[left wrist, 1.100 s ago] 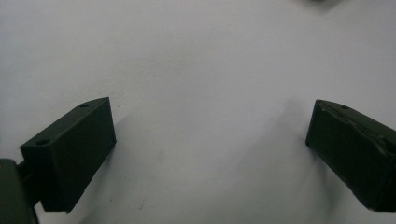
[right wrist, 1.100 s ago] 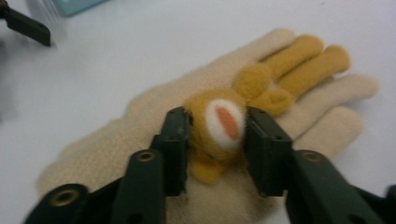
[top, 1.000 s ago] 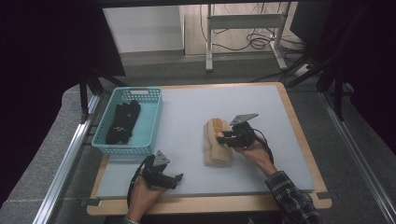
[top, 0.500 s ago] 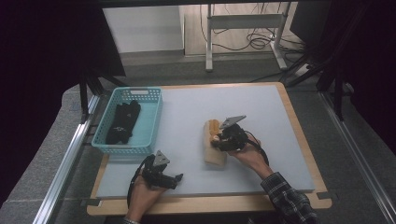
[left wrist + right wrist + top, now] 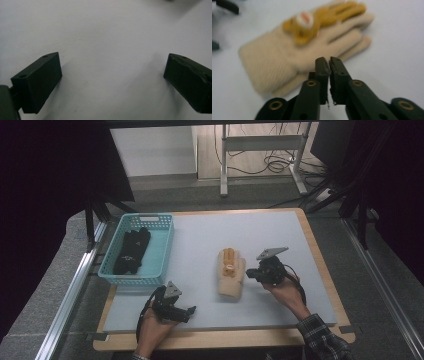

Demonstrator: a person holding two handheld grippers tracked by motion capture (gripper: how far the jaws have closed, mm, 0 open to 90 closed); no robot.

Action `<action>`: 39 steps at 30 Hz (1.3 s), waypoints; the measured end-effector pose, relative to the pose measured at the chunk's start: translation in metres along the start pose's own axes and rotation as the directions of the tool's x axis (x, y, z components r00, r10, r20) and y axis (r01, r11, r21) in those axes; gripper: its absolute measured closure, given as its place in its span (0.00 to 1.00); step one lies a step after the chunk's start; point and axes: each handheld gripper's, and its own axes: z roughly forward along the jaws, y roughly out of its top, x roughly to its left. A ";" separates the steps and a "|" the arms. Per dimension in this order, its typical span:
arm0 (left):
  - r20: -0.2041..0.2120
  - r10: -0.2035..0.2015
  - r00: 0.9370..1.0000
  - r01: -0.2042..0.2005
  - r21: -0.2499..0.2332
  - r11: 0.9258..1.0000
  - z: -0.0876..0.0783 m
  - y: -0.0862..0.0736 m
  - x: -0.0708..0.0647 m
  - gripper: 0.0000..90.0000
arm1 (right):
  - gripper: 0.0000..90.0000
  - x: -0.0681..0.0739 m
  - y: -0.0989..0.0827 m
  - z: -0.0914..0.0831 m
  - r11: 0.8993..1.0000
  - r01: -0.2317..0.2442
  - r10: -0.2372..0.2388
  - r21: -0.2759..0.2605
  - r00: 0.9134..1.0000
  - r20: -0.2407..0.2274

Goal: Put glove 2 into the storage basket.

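At the far left of the worktop (image 5: 280,235) sits a teal basket (image 5: 162,252), its long side running away from you, with a dark bundle of fabric (image 5: 131,251) lying lengthwise inside. Just in front of it, near the front edge, your left hand (image 5: 152,330) rests low on the surface with the left tool (image 5: 190,310) pointing to the right. In the left gripper view that tool's two black jaws stand wide apart with nothing but bare grey surface between them.

Near the middle lies a cream knitted glove (image 5: 231,274), flat, its long axis running front to back: cuff toward you, fingers pointing away, an orange patch on its back. Just to its right, your right hand (image 5: 285,292) reaches in from the front with the right tool (image 5: 248,274) aimed left at the glove's edge. In the right gripper view the jaws are pressed together, empty, their tips just short of the glove (image 5: 312,50).
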 end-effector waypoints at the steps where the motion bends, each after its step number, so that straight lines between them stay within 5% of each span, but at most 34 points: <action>1: 0.000 0.000 1.000 0.000 0.000 1.000 0.000 0.000 0.000 0.02 | 0.96 0.001 -0.006 0.002 1.000 0.002 -0.002 0.004 1.000 -0.007; 9: -0.001 -0.003 1.000 0.003 -0.003 1.000 0.000 0.000 0.000 0.02 | 0.96 0.018 -0.028 0.023 0.999 0.042 -0.042 0.016 0.998 -0.046; 26: -0.002 -0.008 1.000 0.008 -0.007 1.000 0.000 0.000 -0.001 0.02 | 0.90 0.068 0.002 0.069 0.992 0.126 -0.125 -0.003 0.987 -0.096; 33: -0.005 -0.009 1.000 0.009 -0.008 1.000 0.000 0.000 -0.001 0.02 | 0.82 0.058 -0.002 0.047 0.991 0.129 -0.130 -0.020 0.990 -0.054; 39: -0.007 -0.012 1.000 0.012 -0.008 1.000 0.001 0.000 -0.001 0.02 | 0.64 0.034 -0.015 0.019 0.997 0.072 -0.072 -0.037 0.997 0.012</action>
